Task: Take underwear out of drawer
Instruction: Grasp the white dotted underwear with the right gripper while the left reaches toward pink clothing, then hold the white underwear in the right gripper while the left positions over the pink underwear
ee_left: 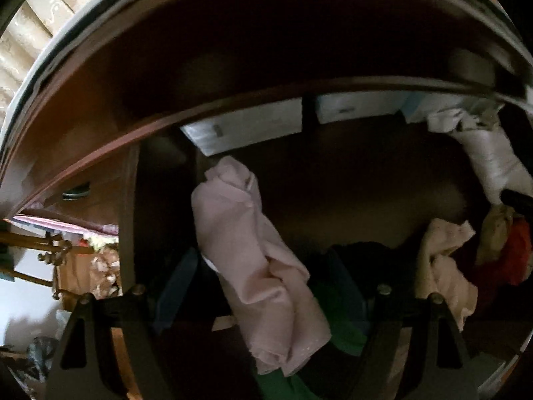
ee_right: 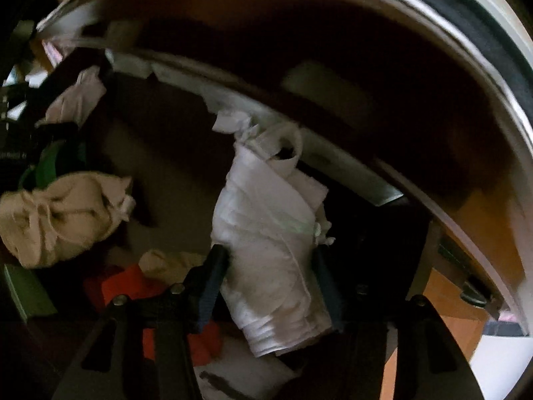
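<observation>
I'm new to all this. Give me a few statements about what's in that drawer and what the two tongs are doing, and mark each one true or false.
1. A pale pink rolled cloth lies between the left tongs' fingers. True.
2. The left tongs are clamped tight on it. False: the fingers stand wide, clear of the cloth.
3. A white rolled bundle sits between the right tongs' fingers. True.
4. The drawer holds only white items. False: green cloth, red cloth and a beige piece lie there too.
5. The white bundle is already out of the drawer. False: it is inside.
</observation>
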Demonstrator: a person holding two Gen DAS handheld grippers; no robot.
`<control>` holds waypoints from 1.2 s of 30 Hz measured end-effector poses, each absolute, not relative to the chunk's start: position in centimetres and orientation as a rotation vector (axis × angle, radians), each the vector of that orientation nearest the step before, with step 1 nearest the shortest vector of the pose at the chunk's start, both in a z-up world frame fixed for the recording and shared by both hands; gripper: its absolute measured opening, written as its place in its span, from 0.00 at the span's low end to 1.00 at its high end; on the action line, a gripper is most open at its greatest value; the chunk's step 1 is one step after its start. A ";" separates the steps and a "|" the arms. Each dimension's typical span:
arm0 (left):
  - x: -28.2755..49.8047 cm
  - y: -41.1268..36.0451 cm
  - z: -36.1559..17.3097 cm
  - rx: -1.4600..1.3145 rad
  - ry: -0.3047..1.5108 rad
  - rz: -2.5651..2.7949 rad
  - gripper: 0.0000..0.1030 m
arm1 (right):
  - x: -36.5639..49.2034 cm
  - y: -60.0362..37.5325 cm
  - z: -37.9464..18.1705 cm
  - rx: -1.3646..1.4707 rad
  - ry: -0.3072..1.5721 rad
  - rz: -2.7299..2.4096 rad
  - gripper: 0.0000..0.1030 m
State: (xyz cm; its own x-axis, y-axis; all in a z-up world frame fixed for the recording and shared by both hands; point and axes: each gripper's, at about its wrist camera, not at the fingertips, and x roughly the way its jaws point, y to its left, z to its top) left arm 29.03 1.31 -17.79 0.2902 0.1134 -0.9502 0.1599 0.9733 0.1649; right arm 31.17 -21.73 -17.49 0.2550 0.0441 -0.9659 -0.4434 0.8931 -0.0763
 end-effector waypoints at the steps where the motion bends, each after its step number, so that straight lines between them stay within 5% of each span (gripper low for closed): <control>1: 29.1 1.1 -18.0 0.266 1.291 -0.028 0.80 | 30.9 -21.6 -17.7 -0.390 1.279 0.337 0.56; 11: 28.9 1.3 -18.5 0.277 1.320 -0.102 0.78 | 31.1 -21.7 -17.9 -0.406 1.305 0.256 0.50; 16: 28.5 3.2 -17.2 0.155 1.256 -0.160 0.58 | 31.0 -21.4 -17.1 -0.291 1.297 0.256 0.30; 20: 28.3 6.1 -16.0 0.024 1.208 -0.202 0.36 | 30.0 -22.6 -15.7 -0.162 1.282 0.294 0.28; 22: 28.5 6.8 -15.7 -0.022 1.207 -0.223 0.33 | 29.6 -23.3 -14.5 -0.065 1.272 0.325 0.28; 27: 29.0 6.7 -15.7 -0.050 1.225 -0.218 0.33 | 28.3 -24.1 -11.4 0.222 1.240 0.481 0.28; 36: 29.5 2.1 -16.9 0.113 1.303 -0.090 0.58 | 27.3 -21.4 -11.3 0.491 1.280 0.687 0.28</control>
State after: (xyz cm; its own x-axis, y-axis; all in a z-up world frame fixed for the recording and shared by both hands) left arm 29.52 2.13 -16.93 0.2625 -0.0028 -0.9649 0.1306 0.9909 0.0326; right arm 27.35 -21.42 -11.31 0.1356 0.7051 -0.6961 -0.1906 0.7080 0.6800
